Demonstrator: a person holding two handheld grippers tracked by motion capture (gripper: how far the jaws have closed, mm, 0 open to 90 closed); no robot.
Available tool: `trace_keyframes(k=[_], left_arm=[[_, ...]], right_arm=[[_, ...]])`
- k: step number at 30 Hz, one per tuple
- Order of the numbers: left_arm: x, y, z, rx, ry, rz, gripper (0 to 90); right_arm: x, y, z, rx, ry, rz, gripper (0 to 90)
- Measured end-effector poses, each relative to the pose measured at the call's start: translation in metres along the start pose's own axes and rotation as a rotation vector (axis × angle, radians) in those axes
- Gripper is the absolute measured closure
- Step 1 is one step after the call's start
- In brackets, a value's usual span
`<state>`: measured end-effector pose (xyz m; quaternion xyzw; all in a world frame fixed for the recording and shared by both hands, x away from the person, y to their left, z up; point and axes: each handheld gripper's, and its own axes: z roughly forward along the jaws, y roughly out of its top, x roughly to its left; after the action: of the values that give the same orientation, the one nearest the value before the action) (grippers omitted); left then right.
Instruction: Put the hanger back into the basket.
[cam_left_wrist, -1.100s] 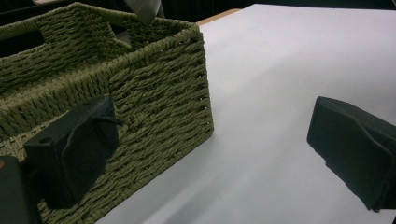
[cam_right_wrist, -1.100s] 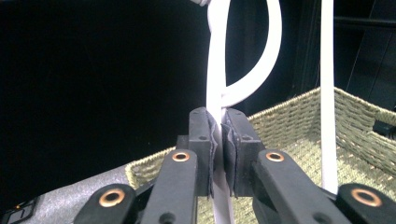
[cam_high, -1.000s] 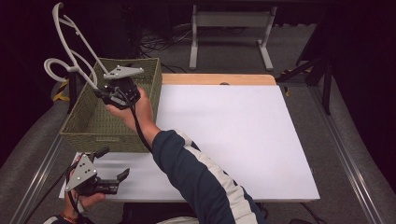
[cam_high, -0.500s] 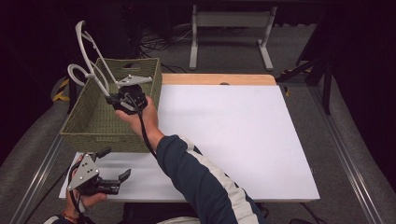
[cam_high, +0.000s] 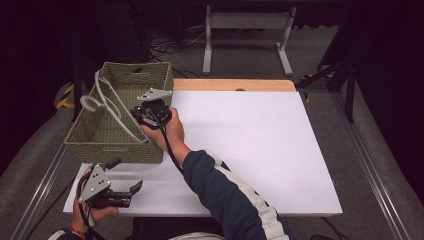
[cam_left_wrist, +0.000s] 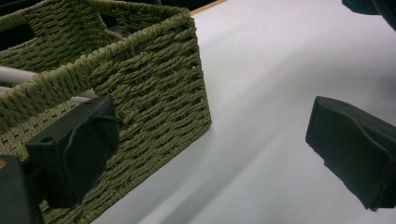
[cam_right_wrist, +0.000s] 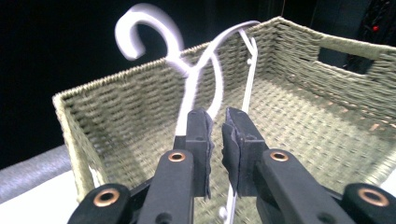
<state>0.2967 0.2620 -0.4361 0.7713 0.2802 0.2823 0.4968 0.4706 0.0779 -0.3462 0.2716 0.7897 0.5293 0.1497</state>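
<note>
Hanger (cam_high: 112, 107) blurry, half inside basket (cam_high: 87, 137); right gripper (cam_high: 140, 117) jaws clamp it, left gripper (cam_high: 132, 190) gapes wide, holding nothing.

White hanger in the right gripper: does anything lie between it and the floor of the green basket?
Nothing visible does. The right gripper holds the white hanger over the green woven basket, and the basket floor below looks bare in the right gripper view.

Rough woven basket (cam_high: 122, 145), smooth hanger (cam_right_wrist: 196, 70)
</note>
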Motion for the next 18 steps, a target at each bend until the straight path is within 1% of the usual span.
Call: trace_keyframes(k=[1, 2, 3, 6, 8, 10, 12, 15, 17, 18], left_arm=[[0.000, -0.001, 0.000, -0.006, -0.007, -0.014, 4.3], [0.000, -0.001, -0.001, -0.005, -0.006, -0.016, 4.8], [0.000, -0.001, -0.001, -0.005, -0.006, -0.016, 5.2], [-0.002, -0.001, 0.002, 0.001, 0.001, -0.016, 5.9], [-0.003, 0.000, 0.003, 0.002, 0.018, -0.010, 6.0], [-0.004, 0.001, 0.004, -0.006, 0.025, -0.022, 6.1], [-0.005, 0.001, 0.005, 0.006, 0.023, -0.026, 6.1], [-0.006, 0.000, 0.007, 0.026, 0.027, -0.009, 6.0], [-0.007, 0.000, 0.008, 0.030, 0.028, -0.008, 6.0], [-0.007, 0.000, 0.009, 0.027, 0.030, -0.010, 6.0]], right_arm=[[-0.001, -0.002, -0.004, 0.001, -0.013, -0.013, 78.6], [-0.002, -0.003, -0.008, -0.002, -0.017, -0.019, 78.4], [-0.002, -0.003, -0.008, -0.002, -0.017, -0.019, 78.4], [-0.007, -0.009, -0.020, -0.005, -0.031, -0.047, 76.4], [-0.010, -0.012, -0.027, -0.008, -0.042, -0.066, 75.9], [-0.013, -0.015, -0.034, -0.015, -0.044, -0.089, 75.5], [-0.016, -0.017, -0.042, -0.022, -0.032, -0.104, 75.0], [-0.020, -0.020, -0.055, -0.046, -0.026, -0.144, 72.2], [-0.023, -0.021, -0.064, -0.053, -0.033, -0.166, 70.7], [-0.024, -0.021, -0.068, -0.061, -0.028, -0.174, 70.3]])
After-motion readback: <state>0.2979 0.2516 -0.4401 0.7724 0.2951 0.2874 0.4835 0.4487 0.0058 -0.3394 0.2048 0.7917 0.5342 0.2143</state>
